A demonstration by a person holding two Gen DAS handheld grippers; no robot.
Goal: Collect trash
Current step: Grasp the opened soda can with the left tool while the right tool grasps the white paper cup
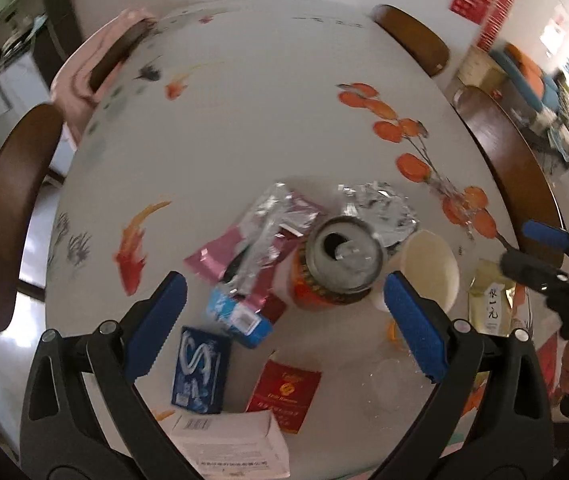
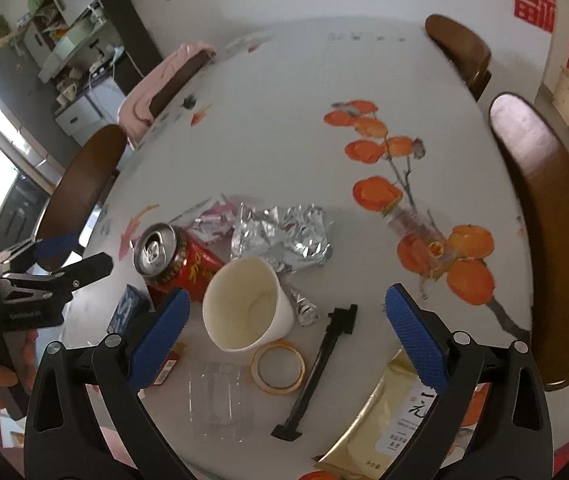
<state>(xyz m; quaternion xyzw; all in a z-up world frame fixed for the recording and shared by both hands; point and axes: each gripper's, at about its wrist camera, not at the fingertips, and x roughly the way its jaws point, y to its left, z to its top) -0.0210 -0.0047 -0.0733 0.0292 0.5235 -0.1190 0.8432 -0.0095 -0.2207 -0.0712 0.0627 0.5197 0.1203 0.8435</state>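
A red drink can (image 1: 338, 266) (image 2: 174, 258) stands upright among the litter on the white painted table (image 1: 244, 112) (image 2: 284, 92). My left gripper (image 1: 284, 292) hovers open above it, the can top just ahead of the fingertips. A white paper cup (image 2: 244, 306) (image 1: 430, 266) stands right of the can. My right gripper (image 2: 286, 306) is open over the cup and the tape roll (image 2: 278, 366). Crumpled foil (image 2: 282, 236) (image 1: 380, 208), pink and silver wrappers (image 1: 252, 246), a blue packet (image 1: 200, 372), a red packet (image 1: 284, 394) and a gold pouch (image 2: 388, 420) (image 1: 490, 300) lie around.
A black plastic tool (image 2: 318, 368) and a clear plastic cup (image 2: 218, 398) lie near the tape. A white printed box (image 1: 232, 444) sits at the near edge. Brown chair backs (image 2: 556, 236) (image 1: 8, 216) ring the table; pink cloth (image 1: 80, 76) hangs over one.
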